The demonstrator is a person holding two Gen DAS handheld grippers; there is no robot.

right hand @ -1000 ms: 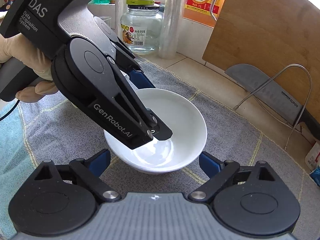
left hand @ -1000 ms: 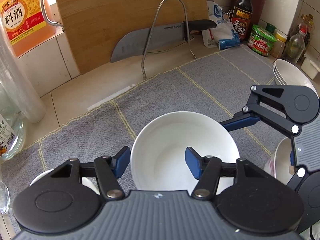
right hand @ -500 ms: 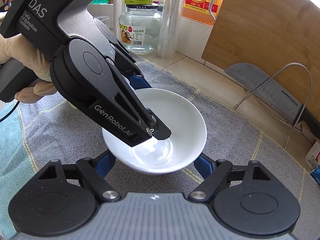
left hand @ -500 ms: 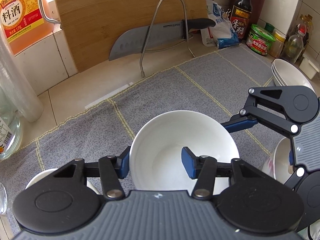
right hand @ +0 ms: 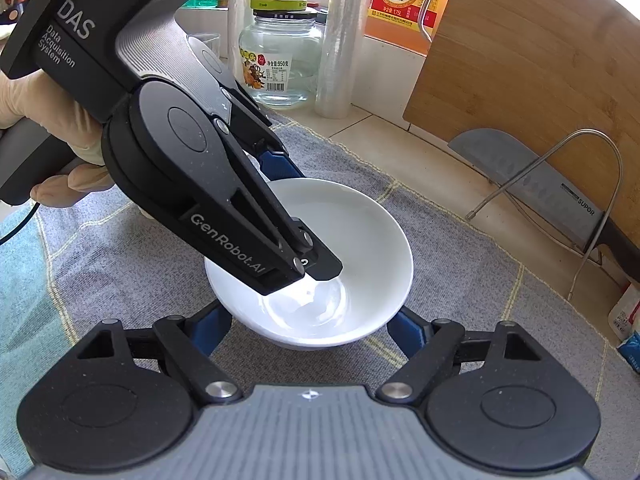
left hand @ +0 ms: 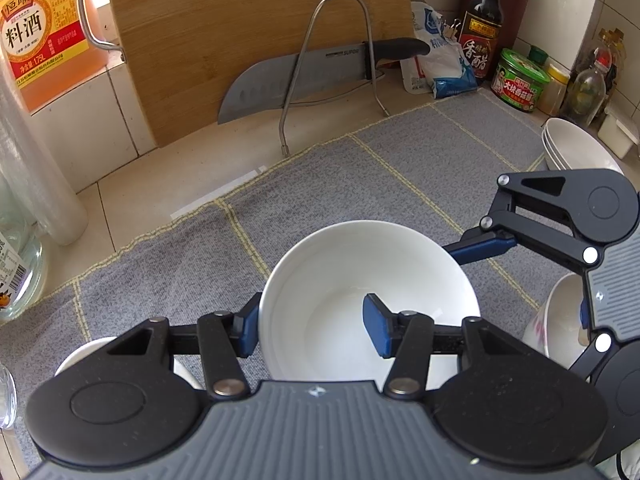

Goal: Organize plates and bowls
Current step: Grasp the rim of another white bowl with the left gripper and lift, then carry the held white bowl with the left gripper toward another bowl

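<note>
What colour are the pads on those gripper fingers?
Blue, on black fingers; clearest in the left wrist view.

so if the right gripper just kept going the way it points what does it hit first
Most likely the white bowl: the right gripper has a finger on each side of its base, and the bowl wall sits directly ahead. The left gripper already clamps its rim.

- Left gripper (left hand: pixel 312 326), pointing steeply down from the lower edge of its own view: blue pads closed on the wall of a white bowl (left hand: pixel 340 256), one outside at 9 o'clock, one inside.
- Right gripper (right hand: pixel 310 330), angled down: jaws have just been closing, blue pads flanking the bowl at 4 and 8 o'clock; contact unclear.
- Gloved hand (right hand: pixel 44 120) grips the left gripper's handle at 10 o'clock.
</note>
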